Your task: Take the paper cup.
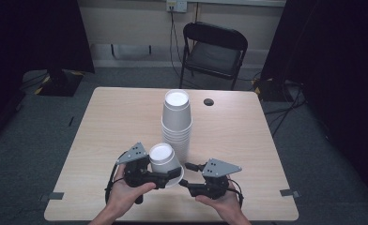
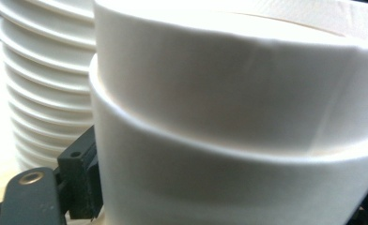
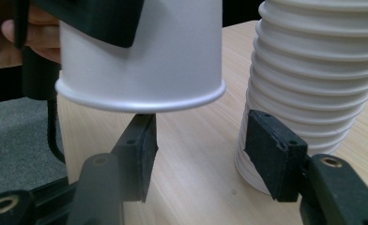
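Foam-light and crushable, the cup (image 1: 164, 159) sits pinched in the left gripper (image 1: 170, 174), probably mid-wall; right gripper (image 3: 198, 157) gapes empty just beneath its rim.

Both hands come in from the near edge of the counter, each wrapped around the handle of a claw, with the forearms angled inward. The left claw (image 1: 170, 174) points to the right and its jaws are clamped on the side of an upside-down cup lifted off the surface. The right claw (image 1: 186, 174) points left toward it, jaws spread apart and gripping nothing.
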`<control>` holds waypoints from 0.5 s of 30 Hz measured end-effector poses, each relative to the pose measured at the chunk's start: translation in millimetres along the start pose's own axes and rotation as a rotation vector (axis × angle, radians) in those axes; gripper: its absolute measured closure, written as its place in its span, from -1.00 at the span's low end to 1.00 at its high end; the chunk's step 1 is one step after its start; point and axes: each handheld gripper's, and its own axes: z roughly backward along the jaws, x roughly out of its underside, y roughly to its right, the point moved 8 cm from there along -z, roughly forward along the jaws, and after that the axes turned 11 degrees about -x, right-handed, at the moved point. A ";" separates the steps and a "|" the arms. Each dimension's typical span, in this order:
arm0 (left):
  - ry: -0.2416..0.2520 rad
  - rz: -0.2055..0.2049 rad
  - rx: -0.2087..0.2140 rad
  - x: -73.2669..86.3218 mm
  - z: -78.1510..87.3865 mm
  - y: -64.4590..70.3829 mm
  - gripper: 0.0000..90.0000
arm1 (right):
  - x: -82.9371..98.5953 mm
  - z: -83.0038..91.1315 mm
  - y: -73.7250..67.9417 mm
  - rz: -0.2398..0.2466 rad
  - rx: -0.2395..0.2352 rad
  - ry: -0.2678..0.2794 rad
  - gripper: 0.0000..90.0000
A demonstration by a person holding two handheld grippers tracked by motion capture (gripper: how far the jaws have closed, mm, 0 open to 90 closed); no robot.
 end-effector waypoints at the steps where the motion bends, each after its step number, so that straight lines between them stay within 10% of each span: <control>1: -0.001 0.004 0.008 0.4 -0.7 1.2 -0.66 | 1.1 -1.2 -0.2 0.003 0.002 -0.002 0.00; 15: -0.027 0.106 0.092 2.8 -3.1 12.9 -0.66 | -2.8 -5.5 -2.3 0.079 0.034 0.044 0.33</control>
